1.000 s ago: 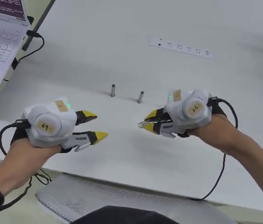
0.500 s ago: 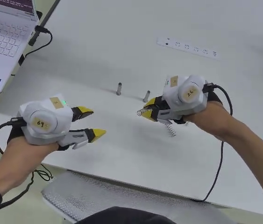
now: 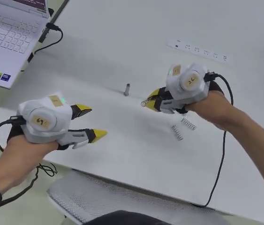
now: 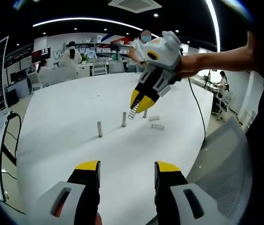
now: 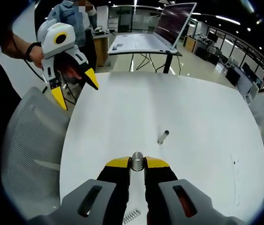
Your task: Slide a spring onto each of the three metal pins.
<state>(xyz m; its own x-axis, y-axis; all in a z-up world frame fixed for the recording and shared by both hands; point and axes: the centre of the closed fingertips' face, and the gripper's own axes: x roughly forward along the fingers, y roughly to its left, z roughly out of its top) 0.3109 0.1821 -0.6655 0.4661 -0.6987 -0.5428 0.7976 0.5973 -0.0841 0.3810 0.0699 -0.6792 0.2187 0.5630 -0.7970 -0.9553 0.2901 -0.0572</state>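
Three short metal pins [image 4: 100, 129] [image 4: 124, 119] [image 4: 145, 113] stand upright in a row on the white table [image 3: 122, 51]. My right gripper [image 3: 153, 101] [image 5: 137, 165] is shut on a spring [image 5: 137, 161] [image 3: 146, 101] that sticks out from its tips. It hovers just right of one pin [image 3: 127, 89] [image 5: 162, 137]. In the left gripper view the held spring [image 4: 132, 111] hangs close above the middle pin. Two loose springs [image 3: 188, 123] [image 3: 176, 132] lie on the table under the right hand. My left gripper [image 3: 92, 123] [image 4: 128, 166] is open and holds nothing, nearer the front edge.
A laptop [image 3: 10, 37] with a cable sits at the far left corner. A white power strip [image 3: 202, 49] lies at the back right. A grey mesh chair [image 3: 113, 201] stands below the table's front edge. People and desks fill the room behind.
My right gripper has carried the spring away from me, up to the pins, uncovering two loose springs on the table. The left gripper has stayed open in place.
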